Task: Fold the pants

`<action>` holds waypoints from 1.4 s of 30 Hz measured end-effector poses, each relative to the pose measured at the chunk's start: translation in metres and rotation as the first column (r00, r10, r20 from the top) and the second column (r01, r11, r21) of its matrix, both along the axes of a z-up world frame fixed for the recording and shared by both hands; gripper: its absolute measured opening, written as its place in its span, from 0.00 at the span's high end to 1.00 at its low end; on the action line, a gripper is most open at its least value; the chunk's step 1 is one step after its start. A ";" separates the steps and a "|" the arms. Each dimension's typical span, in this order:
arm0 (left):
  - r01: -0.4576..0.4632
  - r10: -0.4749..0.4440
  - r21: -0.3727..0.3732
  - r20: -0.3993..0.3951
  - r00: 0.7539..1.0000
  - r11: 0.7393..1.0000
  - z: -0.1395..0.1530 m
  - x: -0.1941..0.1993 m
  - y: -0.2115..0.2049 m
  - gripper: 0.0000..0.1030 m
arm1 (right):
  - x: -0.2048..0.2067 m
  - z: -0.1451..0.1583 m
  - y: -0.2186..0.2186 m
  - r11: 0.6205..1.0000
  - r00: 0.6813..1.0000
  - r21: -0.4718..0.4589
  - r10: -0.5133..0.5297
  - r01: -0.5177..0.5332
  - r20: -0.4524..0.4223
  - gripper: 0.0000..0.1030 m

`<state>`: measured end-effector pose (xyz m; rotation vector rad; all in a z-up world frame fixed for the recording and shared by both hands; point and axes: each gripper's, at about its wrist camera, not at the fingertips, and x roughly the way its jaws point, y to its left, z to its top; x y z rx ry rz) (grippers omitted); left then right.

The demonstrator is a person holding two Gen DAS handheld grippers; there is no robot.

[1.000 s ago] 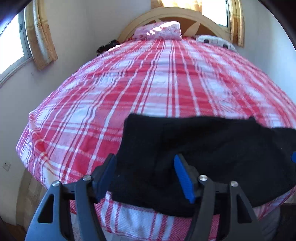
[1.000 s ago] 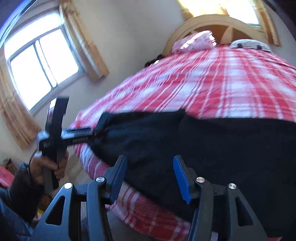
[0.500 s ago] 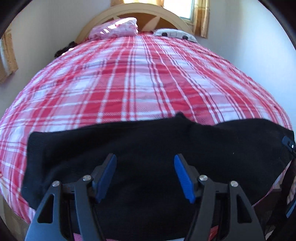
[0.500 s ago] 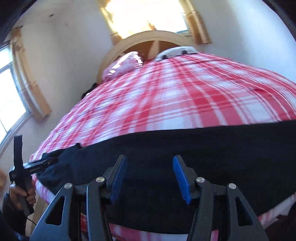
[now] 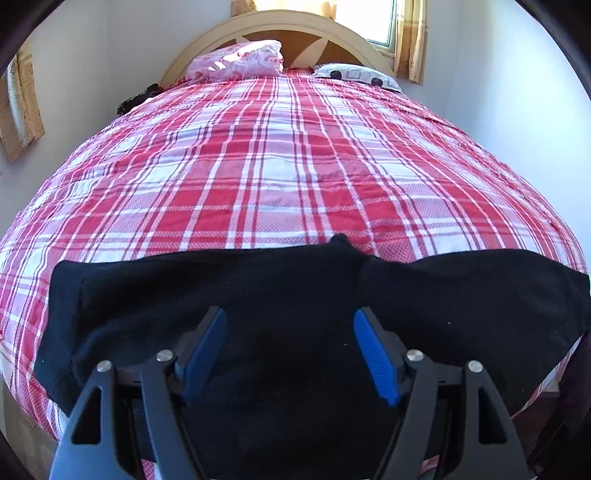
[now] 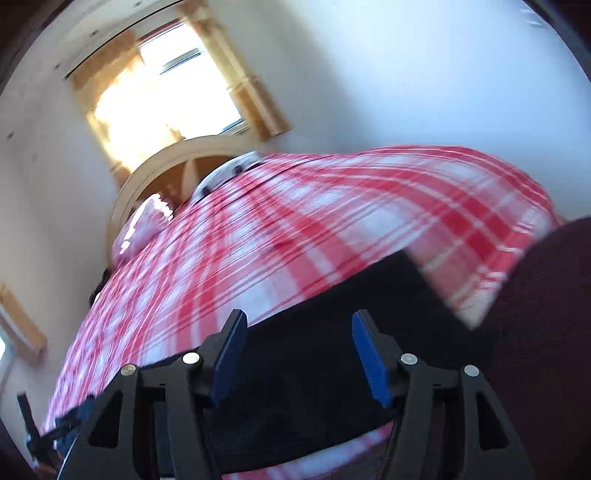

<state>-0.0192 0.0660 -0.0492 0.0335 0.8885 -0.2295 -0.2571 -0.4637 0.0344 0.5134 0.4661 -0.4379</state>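
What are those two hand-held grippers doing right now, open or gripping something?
Left hand-held gripper: open, holding nothing, above the black pants.
Right hand-held gripper: open, holding nothing, also over the pants.

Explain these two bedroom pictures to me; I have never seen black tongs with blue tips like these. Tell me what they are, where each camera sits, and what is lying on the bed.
There is no robot here. A person holds a two-finger gripper in each hand, and a wide-angle camera on each one looks forward along its fingers. One picture comes from the left gripper, the other from the right gripper. That second picture is tilted and blurred. Both grippers are open, blue pads apart, holding nothing. A pair of black fabric pants lies spread across the near edge of the bed, on the red and white plaid bedcover. At the far end, by the curved wooden headboard, lie a pink patterned pillow and a white pillow with dark marks.
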 end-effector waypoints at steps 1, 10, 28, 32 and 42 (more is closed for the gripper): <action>0.004 -0.004 0.002 -0.009 1.000 1.000 -0.002 0.000 -0.003 0.27 | -0.005 0.000 -0.013 1.000 1.000 0.018 -0.020 0.021 -0.005 0.41; 0.027 -0.026 0.023 -0.019 0.999 0.999 -0.002 -0.006 -0.015 0.27 | -0.009 -0.031 -0.065 0.998 0.977 0.003 -0.062 0.064 -0.202 0.41; 0.037 -0.037 0.017 -0.053 0.998 0.999 -0.009 -0.008 -0.018 0.27 | 0.020 -0.050 -0.040 0.998 0.921 -0.035 0.035 -0.053 -0.389 0.39; 0.032 -0.032 0.004 -0.057 0.998 0.999 -0.010 -0.008 -0.016 0.27 | 0.017 -0.051 -0.041 0.998 0.921 -0.033 0.037 -0.053 -0.387 0.48; 0.038 -0.039 -0.019 -0.053 0.998 0.999 -0.010 -0.011 -0.010 0.27 | 0.029 -0.042 -0.003 0.975 0.899 -0.193 0.011 -0.106 -0.438 0.82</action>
